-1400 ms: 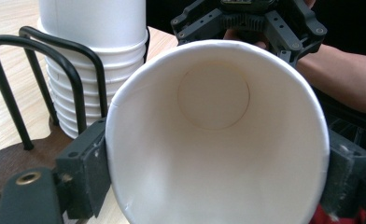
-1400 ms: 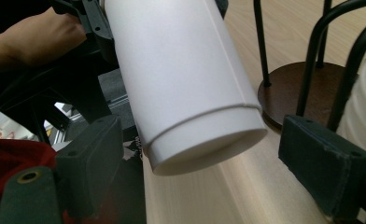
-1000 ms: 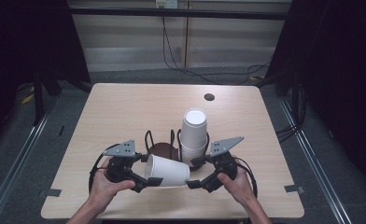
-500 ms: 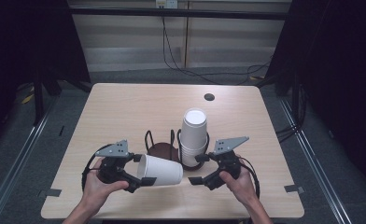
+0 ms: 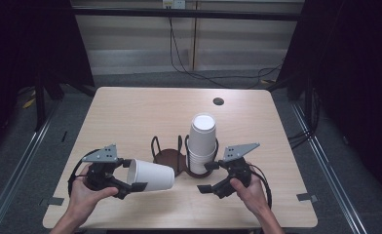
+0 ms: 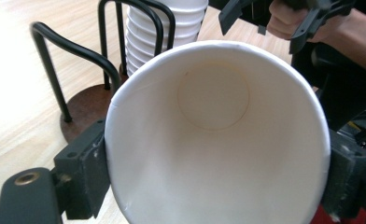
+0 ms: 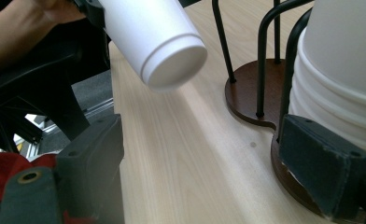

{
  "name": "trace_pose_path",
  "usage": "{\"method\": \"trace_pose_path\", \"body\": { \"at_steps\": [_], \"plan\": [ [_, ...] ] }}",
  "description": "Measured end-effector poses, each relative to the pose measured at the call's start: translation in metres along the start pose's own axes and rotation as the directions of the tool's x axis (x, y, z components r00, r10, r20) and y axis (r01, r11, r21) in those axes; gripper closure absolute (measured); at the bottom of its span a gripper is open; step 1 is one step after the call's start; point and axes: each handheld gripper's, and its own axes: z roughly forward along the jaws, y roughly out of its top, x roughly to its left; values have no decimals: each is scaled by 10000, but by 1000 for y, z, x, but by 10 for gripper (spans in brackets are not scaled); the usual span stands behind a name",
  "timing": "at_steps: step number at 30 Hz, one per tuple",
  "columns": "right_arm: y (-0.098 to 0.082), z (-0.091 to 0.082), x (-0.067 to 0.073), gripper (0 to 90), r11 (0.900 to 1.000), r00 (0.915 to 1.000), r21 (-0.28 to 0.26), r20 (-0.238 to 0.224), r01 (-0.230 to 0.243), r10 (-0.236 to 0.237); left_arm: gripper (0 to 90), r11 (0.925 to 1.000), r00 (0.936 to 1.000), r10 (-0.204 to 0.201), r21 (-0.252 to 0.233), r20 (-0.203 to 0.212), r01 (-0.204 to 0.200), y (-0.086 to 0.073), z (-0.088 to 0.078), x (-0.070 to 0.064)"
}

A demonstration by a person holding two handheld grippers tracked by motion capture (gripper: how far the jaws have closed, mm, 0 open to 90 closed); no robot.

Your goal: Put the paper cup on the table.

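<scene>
Cup [image 6: 214, 140] interior clamped in left gripper [image 6: 214, 182]; right gripper [image 7: 218, 172] gapes empty.

White cup [image 5: 151, 175], brown holder base [image 5: 168, 159]

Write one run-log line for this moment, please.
left gripper: shut on cup, cup on its side | right gripper: open beside cup stack | holder: one side empty

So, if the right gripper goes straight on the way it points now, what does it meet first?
Probably the single paper cup held by the left gripper. Between the right gripper jaws lies bare table; depth is unclear.
</scene>
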Motion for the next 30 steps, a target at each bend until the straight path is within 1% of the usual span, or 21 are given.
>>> {"method": "trace_pose_path", "body": {
  "at_steps": [2,3,5,7,9,13,16,19,21,25,26,29,30],
  "plan": [
    [0,0,0,144,10000,10000,1,19,-12,12,142,10000,10000,27,18,14,-27,-1,-4,1],
    [-1,0,0,144,10000,10000,-6,62,-17,17,142,9999,9999,132,92,-43,-131,-1,-7,2],
    [-1,0,0,144,10000,10000,11,86,-19,19,140,9998,9998,141,163,-141,-139,-3,-11,3],
    [-1,0,0,144,10000,9999,24,111,-28,28,140,9997,9997,74,255,-242,-67,-6,-15,5],
    [-1,1,-1,144,10000,9999,36,97,-30,30,140,9989,9995,43,459,-298,-30,-10,-16,7],
    [-1,1,-1,144,10000,9999,50,103,-29,29,140,9989,9994,-161,425,-316,174,-15,-22,12],
    [-1,1,-1,144,9999,9999,81,64,-110,109,134,9982,9986,-61,592,-523,92,-18,-27,13],
    [-2,2,-2,144,9999,9999,105,68,-134,134,134,9963,9977,-42,851,-679,100,-20,-33,16],
    [-2,3,-2,144,9998,9999,158,85,-123,121,134,9952,9969,-128,961,-774,203,-21,-35,18],
    [-2,4,-2,144,9997,9999,221,98,-91,89,135,9912,9950,-137,1300,-989,266,-20,-38,24],
    [-2,4,-2,144,9997,9999,209,103,-90,88,135,9908,9944,-191,1310,-1039,327,-20,-39,25],
    [-2,4,-3,144,9997,9999,189,116,-123,121,135,9878,9915,-292,1482,-1269,480,-18,-45,29],
    [-2,4,-3,144,9997,9999,201,117,-122,120,136,9858,9891,-236,1614,-1457,473,-17,-47,30]
  ]
}}
